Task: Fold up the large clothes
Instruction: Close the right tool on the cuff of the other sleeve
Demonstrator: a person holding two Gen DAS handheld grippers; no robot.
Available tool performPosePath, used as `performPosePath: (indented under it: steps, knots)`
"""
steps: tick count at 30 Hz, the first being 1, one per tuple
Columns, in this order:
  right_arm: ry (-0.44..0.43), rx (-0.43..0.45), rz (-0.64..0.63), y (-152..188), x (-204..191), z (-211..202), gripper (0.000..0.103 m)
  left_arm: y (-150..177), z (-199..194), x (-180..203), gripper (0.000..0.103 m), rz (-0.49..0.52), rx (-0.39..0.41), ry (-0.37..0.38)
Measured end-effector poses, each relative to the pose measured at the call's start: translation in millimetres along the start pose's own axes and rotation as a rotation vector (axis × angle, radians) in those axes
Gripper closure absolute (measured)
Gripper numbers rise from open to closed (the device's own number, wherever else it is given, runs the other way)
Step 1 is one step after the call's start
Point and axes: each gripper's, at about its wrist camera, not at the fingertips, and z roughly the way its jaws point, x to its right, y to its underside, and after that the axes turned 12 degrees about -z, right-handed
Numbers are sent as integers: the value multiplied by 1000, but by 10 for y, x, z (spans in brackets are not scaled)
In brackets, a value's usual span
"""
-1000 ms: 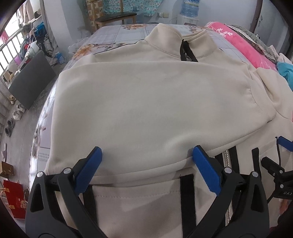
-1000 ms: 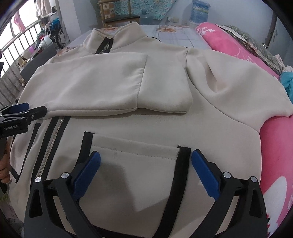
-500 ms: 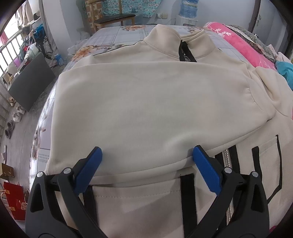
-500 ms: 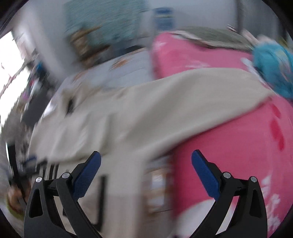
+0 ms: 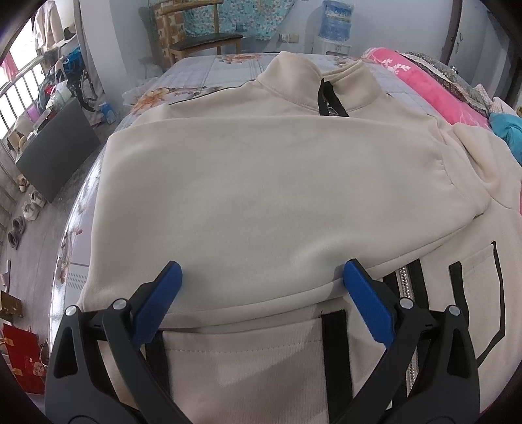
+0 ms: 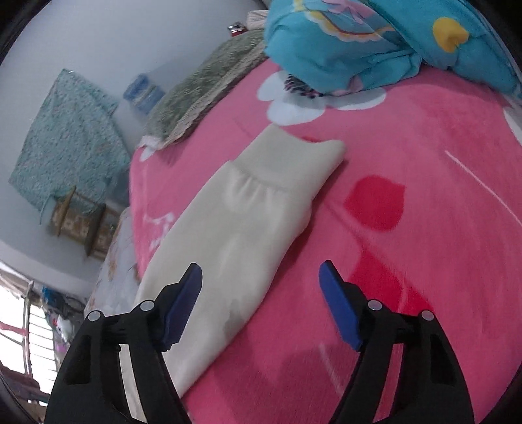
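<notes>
A cream zip jacket (image 5: 277, 195) lies front up on the bed, its collar (image 5: 326, 101) at the far end and one sleeve folded across the chest. My left gripper (image 5: 261, 270) hangs open over that folded sleeve's near edge, holding nothing. In the right wrist view the other sleeve (image 6: 248, 221) stretches out over a pink blanket (image 6: 407, 228), cuff (image 6: 293, 163) pointing away. My right gripper (image 6: 261, 270) is above it, jaws closing. The sleeve runs under the left fingertip (image 6: 192, 283) and partly between the jaws; the pads do not press on it.
A blue patterned quilt (image 6: 359, 42) is heaped at the pink blanket's far end. A wooden chair (image 5: 208, 39) and a water bottle (image 5: 336, 16) stand beyond the bed. Left of the bed the floor holds shoes (image 5: 23, 212) and a dark board (image 5: 55, 153).
My right gripper swung from the jacket's pocket out to the sleeve on the pink blanket, rolling as it went, and its jaws narrowed. It left the left wrist view. The left gripper stayed put.
</notes>
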Motion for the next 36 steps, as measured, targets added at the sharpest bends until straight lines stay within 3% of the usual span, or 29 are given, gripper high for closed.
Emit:
performPosePath:
  steps: [9, 24, 36]
  knots:
    - [21, 18, 80, -227, 222, 300, 42, -2, 2, 7, 7, 0, 6, 0]
    - [81, 33, 99, -304, 212, 377, 53, 8, -2, 7, 7, 1, 7, 0]
    - [91, 40, 114, -307, 253, 384, 76, 10, -3, 7, 7, 1, 8, 0]
